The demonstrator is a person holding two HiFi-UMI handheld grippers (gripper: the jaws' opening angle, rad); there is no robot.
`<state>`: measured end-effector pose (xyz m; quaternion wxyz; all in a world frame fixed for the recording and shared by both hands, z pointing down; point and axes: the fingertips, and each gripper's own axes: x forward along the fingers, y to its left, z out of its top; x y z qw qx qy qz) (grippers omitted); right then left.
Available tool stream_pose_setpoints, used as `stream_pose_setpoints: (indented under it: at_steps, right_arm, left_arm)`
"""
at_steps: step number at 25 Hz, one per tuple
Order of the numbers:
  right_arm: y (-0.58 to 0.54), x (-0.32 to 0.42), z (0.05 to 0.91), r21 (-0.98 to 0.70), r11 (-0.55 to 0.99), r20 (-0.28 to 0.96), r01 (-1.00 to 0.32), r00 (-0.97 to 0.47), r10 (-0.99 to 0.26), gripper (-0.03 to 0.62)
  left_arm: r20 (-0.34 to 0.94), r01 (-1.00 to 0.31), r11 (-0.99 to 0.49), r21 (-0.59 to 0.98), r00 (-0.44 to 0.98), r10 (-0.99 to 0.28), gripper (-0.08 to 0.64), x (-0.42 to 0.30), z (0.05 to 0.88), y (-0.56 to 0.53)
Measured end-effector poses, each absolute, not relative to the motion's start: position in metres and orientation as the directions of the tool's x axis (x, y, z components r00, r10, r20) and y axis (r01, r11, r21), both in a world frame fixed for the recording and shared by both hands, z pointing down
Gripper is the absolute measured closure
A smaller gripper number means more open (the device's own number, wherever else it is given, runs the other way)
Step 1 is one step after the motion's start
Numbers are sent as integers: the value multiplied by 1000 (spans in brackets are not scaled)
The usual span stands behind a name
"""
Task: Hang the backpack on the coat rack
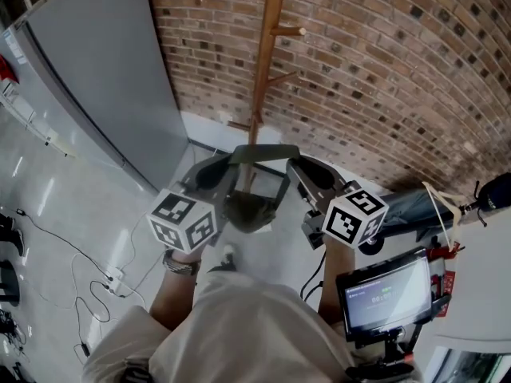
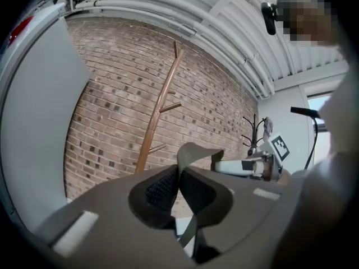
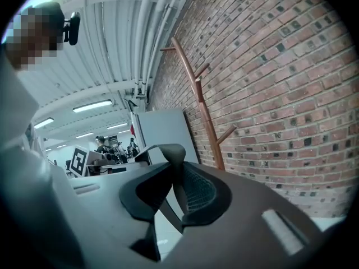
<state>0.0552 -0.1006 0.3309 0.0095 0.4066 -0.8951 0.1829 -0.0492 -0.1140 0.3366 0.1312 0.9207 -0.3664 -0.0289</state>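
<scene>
My left gripper (image 2: 178,185) and right gripper (image 3: 177,186) each pinch the strap (image 1: 265,152) of the backpack (image 1: 251,210). The upright coat rack (image 1: 263,62) stands dead ahead, its pegs (image 1: 289,31) higher.

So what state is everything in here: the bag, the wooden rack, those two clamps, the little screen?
backpack: not on the rack, hanging by its strap between the two grippers.
coat rack: upright against the brick wall, visible pegs bare.
left gripper: shut on the strap.
right gripper: shut on the strap.
screen: lit.
</scene>
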Motion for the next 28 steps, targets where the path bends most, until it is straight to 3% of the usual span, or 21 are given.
stream_pose_setpoints:
  at_steps: [15, 28]
  right_arm:
    - [-171, 45, 352, -377, 509, 203, -774, -605, -770, 535]
    - [-216, 54, 380, -413, 518, 266, -749, -643, -718, 534]
  left_arm:
    - [93, -588, -745, 316, 800, -593, 552, -55, 362, -189]
    - [173, -631, -686, 363, 769, -615, 552, -47, 390, -224]
